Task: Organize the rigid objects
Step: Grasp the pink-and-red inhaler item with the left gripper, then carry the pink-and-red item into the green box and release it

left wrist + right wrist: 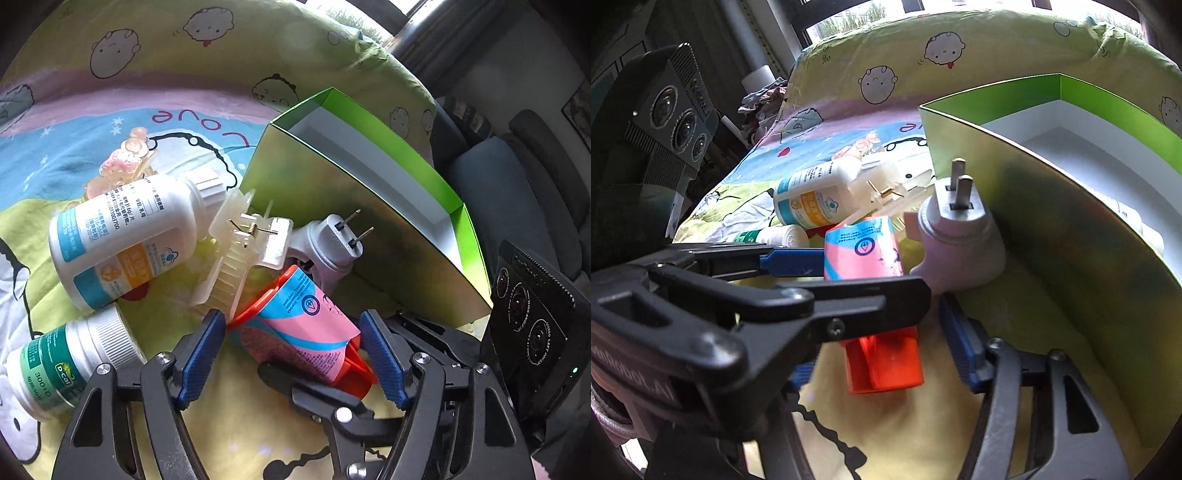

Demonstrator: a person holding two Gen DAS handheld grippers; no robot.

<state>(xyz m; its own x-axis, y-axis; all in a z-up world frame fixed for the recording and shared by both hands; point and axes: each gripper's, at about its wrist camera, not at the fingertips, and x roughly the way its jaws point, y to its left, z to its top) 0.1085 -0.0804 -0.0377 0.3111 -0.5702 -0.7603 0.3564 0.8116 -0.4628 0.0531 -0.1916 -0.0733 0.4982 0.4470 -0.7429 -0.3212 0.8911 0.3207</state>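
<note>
A pink-and-blue tube with an orange cap (306, 328) lies on the bedspread between the blue pads of my open left gripper (293, 356), not gripped. It also shows in the right wrist view (864, 251), straddled there by the left gripper (860, 269). A grey plug adapter (332, 243) (956, 236) leans against the green box (373, 236) (1052, 229). A clear hair claw (240, 251), a white bottle (125, 236) (812, 199) and a green-label bottle (62, 365) lie left. My right gripper (879, 354) is open, one blue pad (960, 343) showing beside the tube's cap.
A pink hair clip (125, 162) lies beyond the white bottle. The cartoon bedspread (166, 92) covers the surface. The green box is open, with white items inside at its right (1137, 221). A dark chair (517, 177) stands past the bed's edge.
</note>
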